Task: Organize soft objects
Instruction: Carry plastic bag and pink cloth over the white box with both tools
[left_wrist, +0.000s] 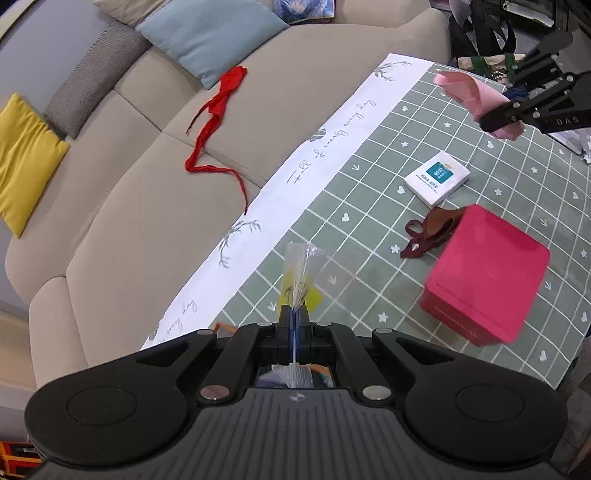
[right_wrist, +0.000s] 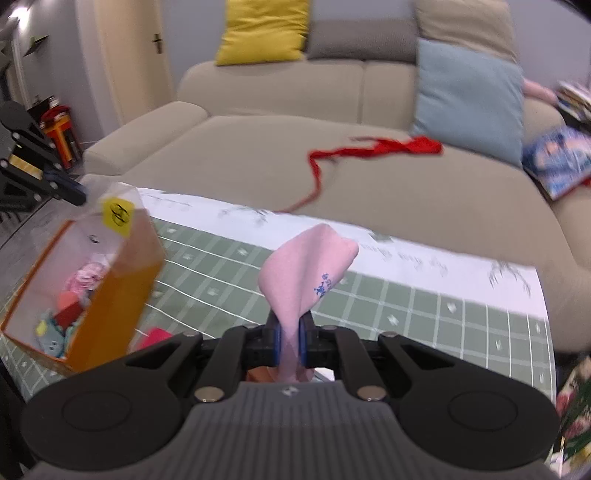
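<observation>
My left gripper (left_wrist: 294, 314) is clenched on the thin edge of a clear plastic bag with orange sides and a yellow label (right_wrist: 85, 288), and this bag hangs tilted above the left end of the green checked tablecloth (right_wrist: 388, 310). Its mouth is open toward my right gripper (right_wrist: 290, 341), which is grasping a soft pink folded cloth (right_wrist: 306, 266) between its blue pads; the cloth stands up above the middle of the table. Inside the bag I see already some small soft things, pink and light blue ones.

I judge the next step is to bring the pink cloth into the bag. The risk is there: the plastic is held only at one edge, so the mouth can fold shut or turn away, and the cloth would fall beside it on the table. The slippery film may also slide out of the left pads, and the bag would drop and spill.

Other things wait: a dark red ribbon with a brown piece (left_wrist: 428, 232) lies touching a magenta box (left_wrist: 487, 273) near the right edge, a white packet with a teal label (left_wrist: 437, 177) is beside them, and a long red ribbon (left_wrist: 214, 122) lies on the beige sofa (left_wrist: 129, 206).
</observation>
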